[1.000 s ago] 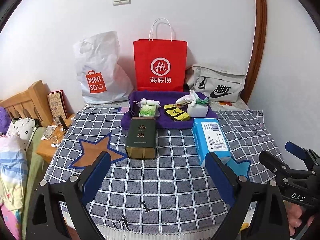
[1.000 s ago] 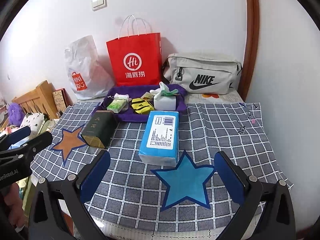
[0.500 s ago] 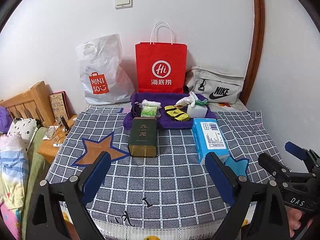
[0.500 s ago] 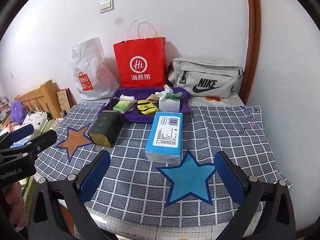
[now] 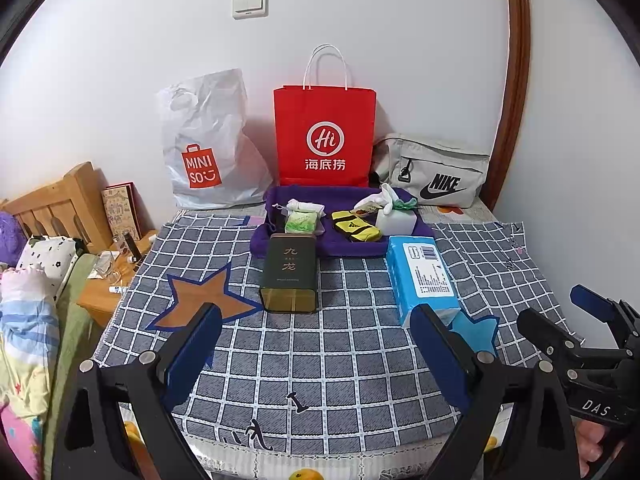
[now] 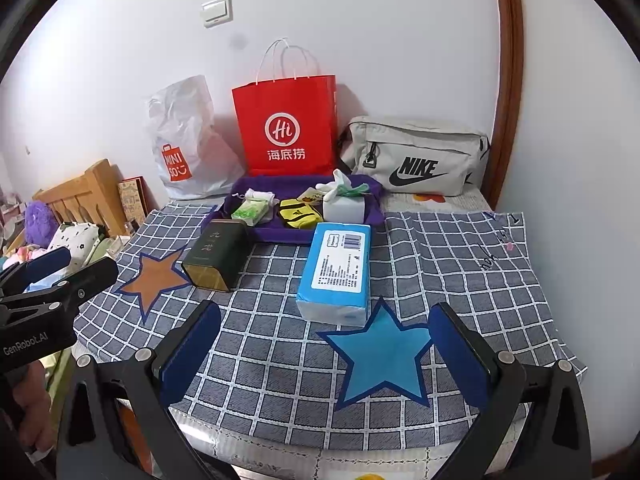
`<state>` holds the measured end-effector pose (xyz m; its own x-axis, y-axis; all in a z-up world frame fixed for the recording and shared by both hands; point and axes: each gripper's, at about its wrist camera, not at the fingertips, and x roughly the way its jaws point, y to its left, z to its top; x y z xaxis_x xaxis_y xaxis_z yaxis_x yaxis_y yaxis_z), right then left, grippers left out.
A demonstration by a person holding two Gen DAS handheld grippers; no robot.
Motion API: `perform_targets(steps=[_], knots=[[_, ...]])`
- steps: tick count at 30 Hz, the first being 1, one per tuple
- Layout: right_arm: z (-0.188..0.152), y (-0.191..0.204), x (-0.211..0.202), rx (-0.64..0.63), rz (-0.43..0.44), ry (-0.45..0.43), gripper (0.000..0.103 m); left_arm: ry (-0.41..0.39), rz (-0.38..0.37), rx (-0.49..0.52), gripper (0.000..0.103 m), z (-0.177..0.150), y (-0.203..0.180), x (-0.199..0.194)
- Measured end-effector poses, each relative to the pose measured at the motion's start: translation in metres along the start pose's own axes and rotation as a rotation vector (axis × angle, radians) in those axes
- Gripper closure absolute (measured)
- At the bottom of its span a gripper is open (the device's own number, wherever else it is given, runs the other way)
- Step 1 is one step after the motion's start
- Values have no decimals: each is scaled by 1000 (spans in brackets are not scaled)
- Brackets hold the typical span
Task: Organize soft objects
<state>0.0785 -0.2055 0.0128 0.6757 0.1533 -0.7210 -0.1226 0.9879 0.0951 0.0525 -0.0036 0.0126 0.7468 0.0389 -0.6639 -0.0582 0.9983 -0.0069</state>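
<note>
A blue tissue pack lies on the checked cloth, with a dark green tin to its left. Behind them a purple tray holds a green pouch, yellow-black socks and a white box with a ribbon. My left gripper hangs open over the cloth's front, short of the tin. My right gripper is open too, above a blue star patch, just short of the tissue pack. Neither holds anything.
Against the wall stand a white Miniso bag, a red paper bag and a grey Nike bag. An orange star patch marks the cloth's left. A wooden headboard, bedding and a cluttered nightstand lie to the left.
Both grippers have drawn back slightly from the table, so the objects look a little farther off and more of the front edge shows. Nothing on the table moved.
</note>
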Motion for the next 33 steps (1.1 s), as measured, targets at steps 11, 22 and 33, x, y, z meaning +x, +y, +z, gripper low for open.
perform_targets(steps=[11,22,33], knots=[[-1,-2,0,2,6,-1,1,0,1,-1,8,0,-1,-1],[-2,-2,-2,5,10,-2,1,1,5,-2,8,-1,-3,-1],[-2,-2,-4,5,11,-3,1,1,3,0,8,-1,-2,-1]])
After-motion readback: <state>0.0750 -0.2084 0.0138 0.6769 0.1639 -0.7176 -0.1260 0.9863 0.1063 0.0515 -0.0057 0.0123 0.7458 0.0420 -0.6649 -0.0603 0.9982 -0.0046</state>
